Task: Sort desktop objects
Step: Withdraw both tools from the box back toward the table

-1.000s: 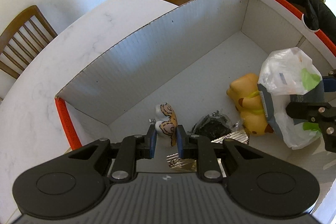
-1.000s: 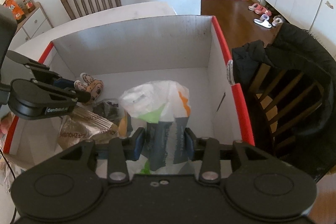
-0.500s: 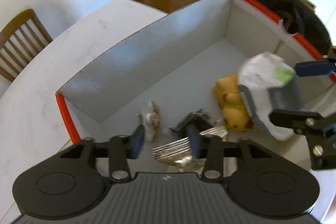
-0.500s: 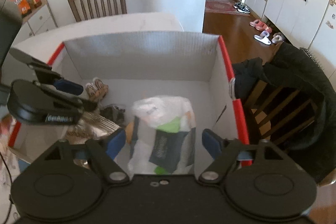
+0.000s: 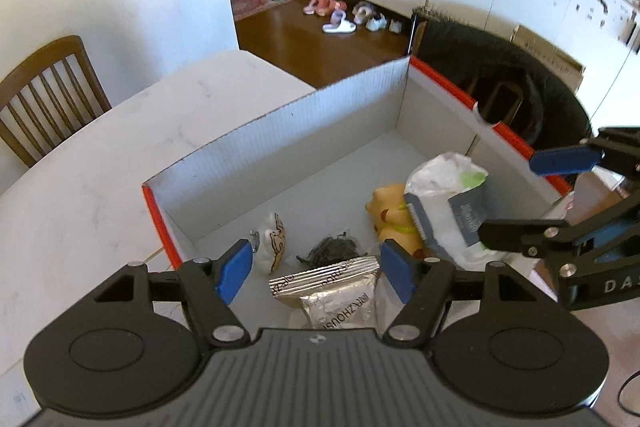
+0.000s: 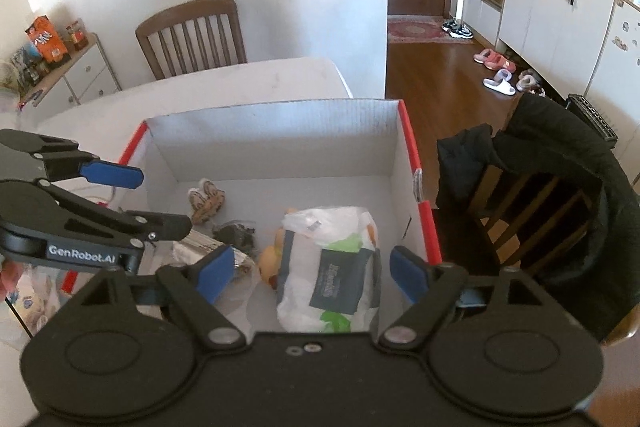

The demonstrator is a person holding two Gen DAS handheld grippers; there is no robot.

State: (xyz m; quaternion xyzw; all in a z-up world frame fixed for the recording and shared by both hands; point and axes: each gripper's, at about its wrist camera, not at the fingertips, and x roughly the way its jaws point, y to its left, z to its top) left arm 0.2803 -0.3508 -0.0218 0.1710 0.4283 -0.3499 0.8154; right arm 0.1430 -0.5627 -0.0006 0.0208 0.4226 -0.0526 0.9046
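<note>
An open cardboard box (image 5: 288, 131) with red edges (image 6: 408, 147) stands on the white table. In it lie a silver foil packet (image 5: 332, 287), a white wet-wipes pack (image 5: 448, 211) (image 6: 332, 271), a yellow plush toy (image 5: 390, 215), a small striped figurine (image 5: 274, 247) (image 6: 206, 201) and a dark crumpled wrapper (image 5: 334, 249). My left gripper (image 5: 316, 273) is open and empty above the foil packet. My right gripper (image 6: 312, 273) is open and empty above the wipes pack.
A wooden chair (image 6: 192, 35) stands behind the white table (image 5: 100, 163). A chair draped with a black coat (image 6: 552, 187) stands right of the box. Bags lie at the table's left edge (image 6: 28, 299). A cabinet with snack boxes (image 6: 52, 67) is at far left.
Both grippers opened and rose back from the box. The left one let go of the foil packet; the right one let go of the wipes pack, which now lies in the box.
</note>
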